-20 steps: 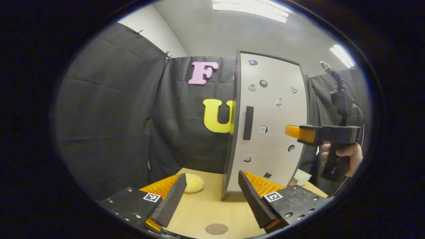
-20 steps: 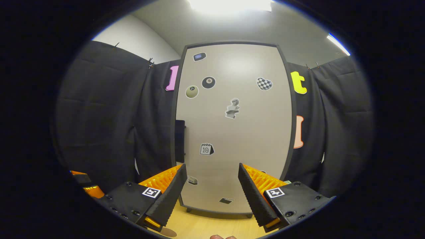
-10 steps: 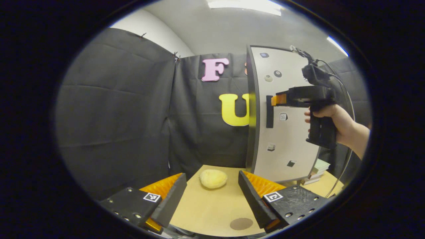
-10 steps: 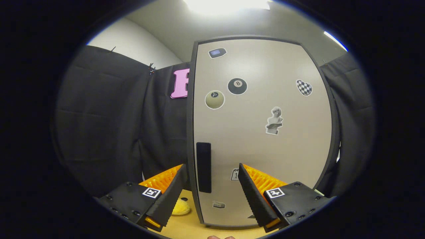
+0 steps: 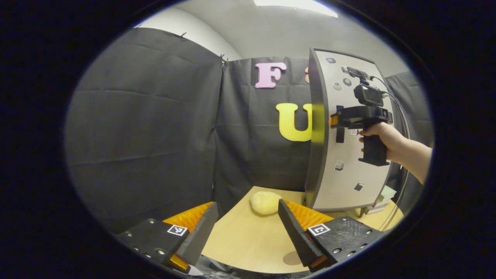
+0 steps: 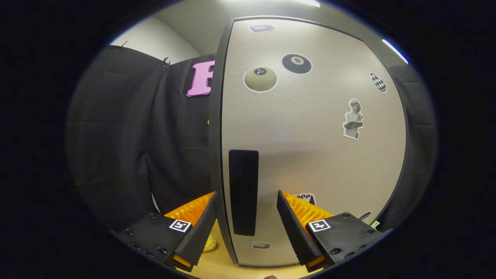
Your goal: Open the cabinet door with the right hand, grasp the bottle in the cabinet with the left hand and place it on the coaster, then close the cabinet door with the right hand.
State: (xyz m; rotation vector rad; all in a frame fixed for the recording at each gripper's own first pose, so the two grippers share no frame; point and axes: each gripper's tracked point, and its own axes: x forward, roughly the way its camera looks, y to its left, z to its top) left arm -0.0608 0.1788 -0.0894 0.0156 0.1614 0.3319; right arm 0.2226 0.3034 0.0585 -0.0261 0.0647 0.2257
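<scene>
While my right gripper (image 6: pixel 246 228) stands up close to the cabinet door (image 6: pixel 310 135), its fingers are spread wide with nothing between the pads; the dark upright handle (image 6: pixel 243 192) sits in the gap ahead of them, near the door's left edge, and whether they touch it I cannot tell. Stickers dot the pale door face, among them two billiard balls (image 6: pixel 297 64) and a small bust (image 6: pixel 352 124). Seen from the left gripper view, that same right gripper (image 5: pixel 336 120) is level with the handle (image 5: pixel 340 124) and held by my hand (image 5: pixel 381 135) on its grip. The door (image 5: pixel 348 155) is shut, so the bottle cannot be seen. My left gripper (image 5: pixel 248 232) hangs low over the wooden table (image 5: pixel 244 236), its fingers also wide apart and gripping nothing. A round brown coaster (image 5: pixel 291 257) lies on the table near its front edge, just beside my left gripper's right-hand finger. A yellow fuzzy lump (image 5: pixel 265 202) rests on the table near the cabinet's left foot, apart from the coaster
</scene>
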